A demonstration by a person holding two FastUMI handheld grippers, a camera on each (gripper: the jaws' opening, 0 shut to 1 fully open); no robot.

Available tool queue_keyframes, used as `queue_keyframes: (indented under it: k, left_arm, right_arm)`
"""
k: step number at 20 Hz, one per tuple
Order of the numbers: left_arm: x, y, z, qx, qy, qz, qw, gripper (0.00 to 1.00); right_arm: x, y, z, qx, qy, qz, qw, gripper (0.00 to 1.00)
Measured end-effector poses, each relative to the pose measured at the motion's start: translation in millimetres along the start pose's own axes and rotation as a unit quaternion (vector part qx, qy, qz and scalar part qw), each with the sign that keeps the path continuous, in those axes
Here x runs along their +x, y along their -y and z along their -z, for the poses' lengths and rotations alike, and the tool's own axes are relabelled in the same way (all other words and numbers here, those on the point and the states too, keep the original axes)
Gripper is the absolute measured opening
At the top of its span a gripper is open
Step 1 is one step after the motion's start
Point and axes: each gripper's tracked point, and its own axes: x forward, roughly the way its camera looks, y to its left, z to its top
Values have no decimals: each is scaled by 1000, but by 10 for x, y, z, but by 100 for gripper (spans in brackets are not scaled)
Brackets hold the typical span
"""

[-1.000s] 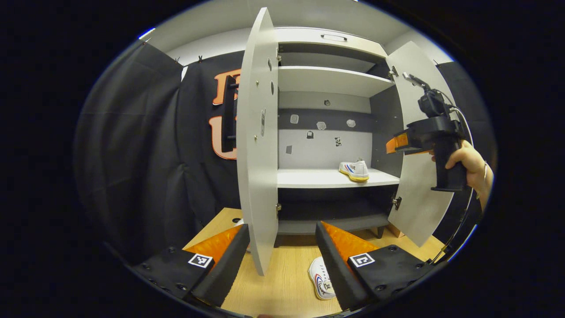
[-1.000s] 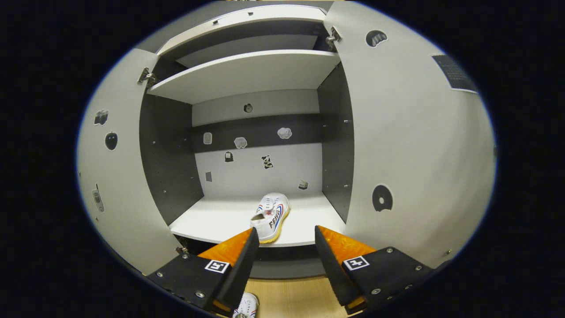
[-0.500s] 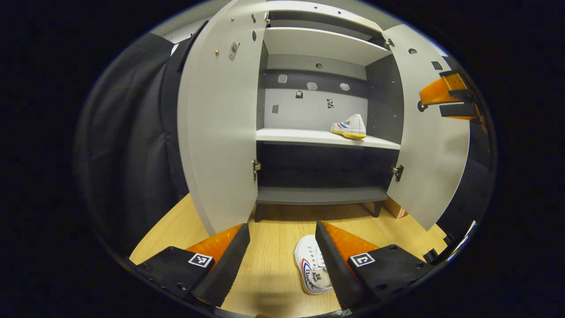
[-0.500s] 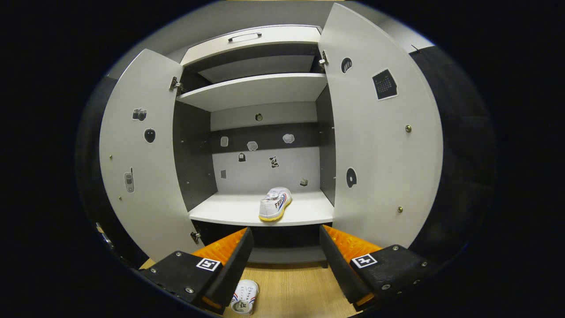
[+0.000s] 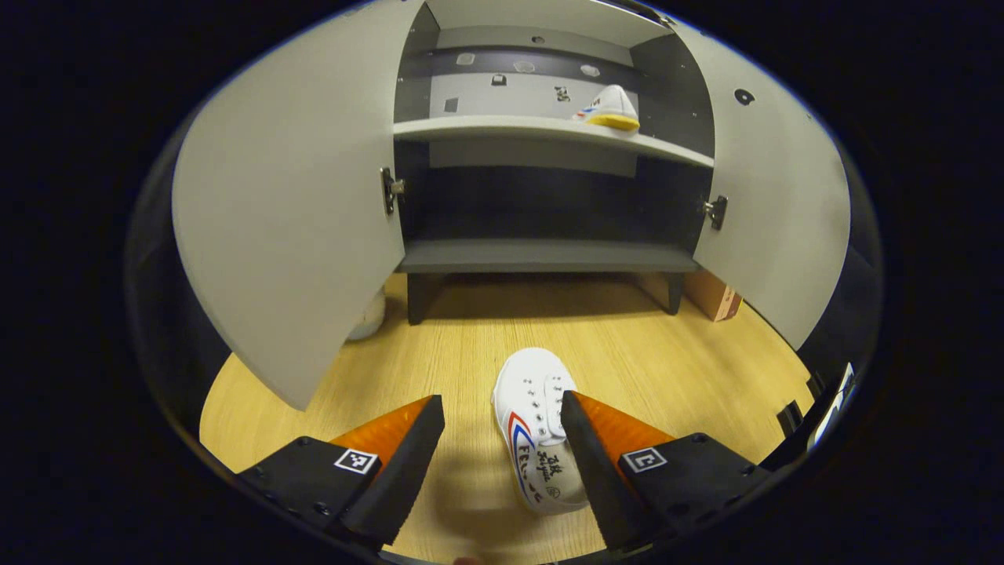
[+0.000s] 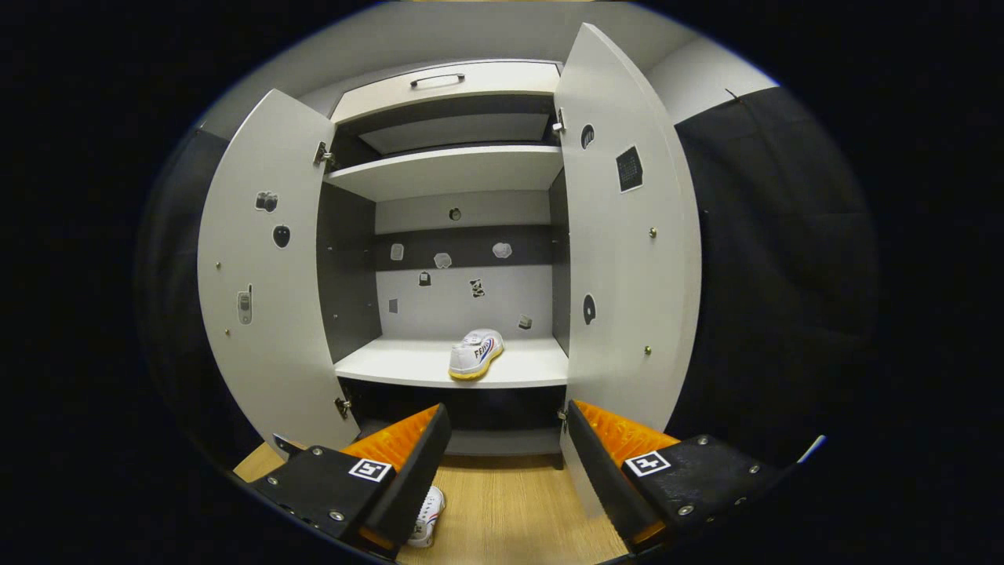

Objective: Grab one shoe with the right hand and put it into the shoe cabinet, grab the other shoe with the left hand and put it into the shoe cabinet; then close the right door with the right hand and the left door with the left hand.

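Note:
A white shoe (image 5: 537,428) with red and blue stripes lies on the wooden floor in the left gripper view. My left gripper (image 5: 502,463) hovers just above it, open, its right finger overlapping the shoe's side. The grey shoe cabinet (image 5: 541,255) stands ahead with both doors open. A second white shoe (image 5: 608,107) sits on the middle shelf, right of centre. In the right gripper view that shelved shoe (image 6: 475,354) rests on the shelf, and my right gripper (image 6: 506,467) hangs open and empty in front of the cabinet. The floor shoe (image 6: 426,518) peeks out beside its left finger.
The left door (image 5: 290,212) and right door (image 5: 776,204) swing wide on either side. A small brown box (image 5: 712,295) sits on the floor by the cabinet's right leg. A pale round object (image 5: 367,318) lies behind the left door. Wooden floor (image 5: 667,369) lies in front.
My left gripper has dropped down and tilted toward the floor shoe, which now lies between its fingers' line. My right gripper has backed away from the cabinet; the shelved shoe looks smaller.

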Motion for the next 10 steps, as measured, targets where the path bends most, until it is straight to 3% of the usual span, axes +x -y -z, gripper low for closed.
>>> queue_keyframes:
  k: [10]
  left_arm:
    - [394, 132, 700, -19, -111, 23, 993, 100]
  right_arm:
    - [-67, 304, 186, 10, -15, 23, 1000, 92]
